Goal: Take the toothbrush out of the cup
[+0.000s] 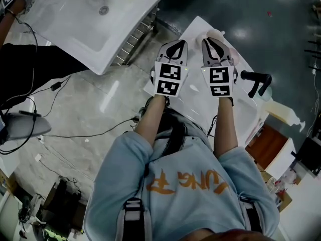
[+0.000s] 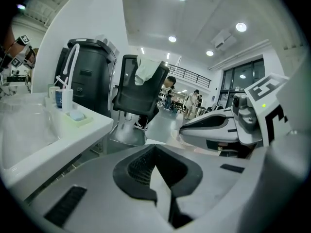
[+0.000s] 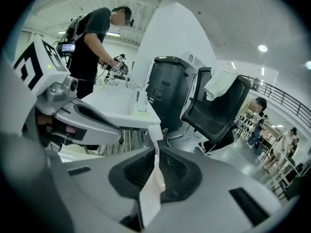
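A glossy grey floor point(image 1: 100, 102) is seen between two white basins, with open room there apart from a few cables point(image 1: 75, 133) trailed across it. The near basin counter point(image 1: 198, 102) is reached over by both arms. The left gripper point(image 1: 176, 43) and the right gripper point(image 1: 213, 40) are held side by side, close together, above its far corner. A black tap point(image 1: 256, 82) stands just to the right of them, near the counter's right edge. Both pairs of jaws are seen drawn together, with only a thin slit left. A pale sliver shows in each slit, and what it is cannot be told. On the second basin point(image 2: 43, 130), well apart from both grippers, a blue cup point(image 2: 58, 99) is set near the edge. A thin white stick point(image 2: 60, 81) rises from it; whether this is the toothbrush cannot be told. Beyond it a black bin point(image 2: 87, 79) and an office chair point(image 2: 138, 93) are placed.
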The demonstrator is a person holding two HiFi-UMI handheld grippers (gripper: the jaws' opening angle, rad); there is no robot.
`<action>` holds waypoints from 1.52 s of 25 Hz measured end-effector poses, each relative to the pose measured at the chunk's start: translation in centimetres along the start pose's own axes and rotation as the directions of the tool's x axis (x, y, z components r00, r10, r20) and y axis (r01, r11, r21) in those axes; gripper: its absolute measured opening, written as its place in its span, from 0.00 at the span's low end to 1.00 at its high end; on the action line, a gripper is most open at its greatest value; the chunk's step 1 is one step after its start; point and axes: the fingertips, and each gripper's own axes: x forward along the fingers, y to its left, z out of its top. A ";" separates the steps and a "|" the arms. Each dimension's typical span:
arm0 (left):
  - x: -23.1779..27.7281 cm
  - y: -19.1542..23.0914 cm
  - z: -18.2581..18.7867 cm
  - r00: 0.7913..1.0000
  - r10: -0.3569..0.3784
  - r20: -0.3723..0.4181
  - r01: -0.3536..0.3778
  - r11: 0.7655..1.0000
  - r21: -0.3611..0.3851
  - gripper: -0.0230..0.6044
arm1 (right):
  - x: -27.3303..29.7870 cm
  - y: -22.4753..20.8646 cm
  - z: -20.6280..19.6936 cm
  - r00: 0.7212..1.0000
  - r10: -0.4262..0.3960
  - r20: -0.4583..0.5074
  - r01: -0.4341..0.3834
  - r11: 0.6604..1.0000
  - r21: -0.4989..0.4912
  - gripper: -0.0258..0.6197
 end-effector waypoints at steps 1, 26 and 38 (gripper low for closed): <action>-0.1 0.0 0.0 1.000 0.001 0.001 -0.001 1.000 0.000 0.05 | -0.1 -0.2 0.1 1.000 -0.010 0.003 0.010 1.000 0.002 0.11; -1.5 -0.4 0.7 0.999 0.008 0.035 -0.009 1.000 0.007 0.05 | 0.3 0.1 0.1 0.998 -0.064 -0.029 0.057 0.979 -0.197 0.10; -1.4 -1.6 1.5 0.998 -0.025 0.050 0.023 0.999 0.042 0.05 | -2.6 -2.6 2.1 0.986 -0.148 0.079 0.149 0.989 -0.011 0.10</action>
